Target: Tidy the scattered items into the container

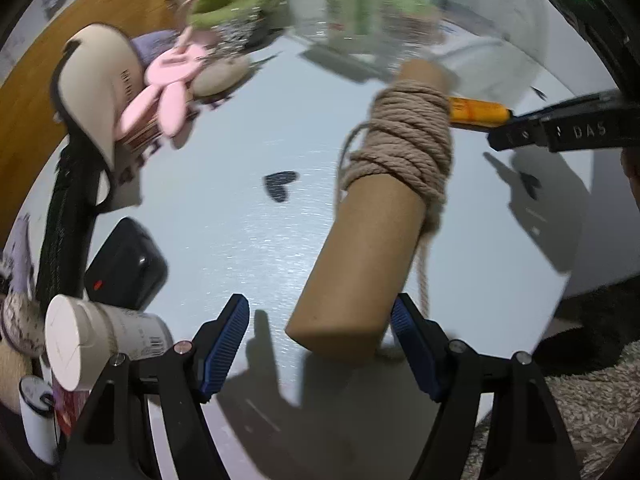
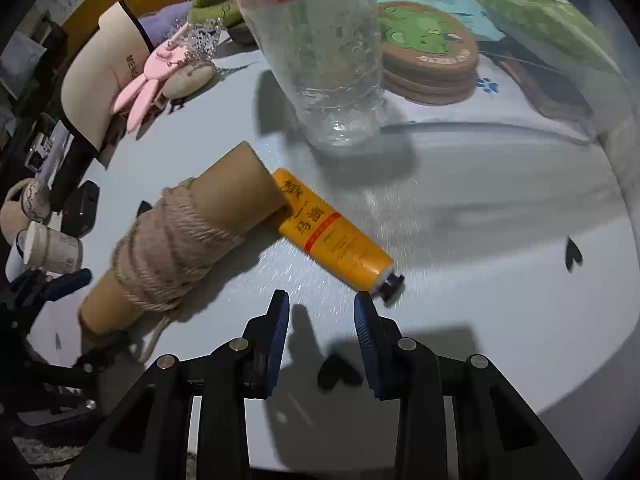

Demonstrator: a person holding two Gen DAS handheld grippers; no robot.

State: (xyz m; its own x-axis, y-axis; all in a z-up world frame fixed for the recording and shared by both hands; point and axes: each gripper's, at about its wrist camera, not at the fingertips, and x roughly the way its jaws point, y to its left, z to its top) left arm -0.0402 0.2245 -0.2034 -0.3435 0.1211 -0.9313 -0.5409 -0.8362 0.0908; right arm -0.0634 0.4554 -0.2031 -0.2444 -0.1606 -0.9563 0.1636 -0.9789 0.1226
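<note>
A cardboard tube wound with beige twine [image 1: 384,200] lies on the white table [image 1: 248,240]. Its near end sits between the fingers of my left gripper [image 1: 318,320]. The right pad touches the tube, the left pad stands clear of it, so that gripper is open. An orange cream tube [image 2: 332,232] with a black cap [image 2: 393,285] lies against the cardboard tube's [image 2: 180,240] far end. My right gripper [image 2: 320,312] hovers just short of the cap, narrowly open and empty. One of its fingers [image 1: 520,132] shows beside the orange tube [image 1: 478,114] in the left wrist view.
A clear plastic bottle [image 2: 324,60] stands behind the tubes, beside stacked cork coasters [image 2: 430,52]. At the left are a beige cap [image 1: 92,92], a pink rabbit clip [image 1: 168,80], a stone [image 1: 218,76], a black box [image 1: 128,264] and a tipped paper cup [image 1: 100,340]. Carpet [image 1: 580,400] lies past the table edge.
</note>
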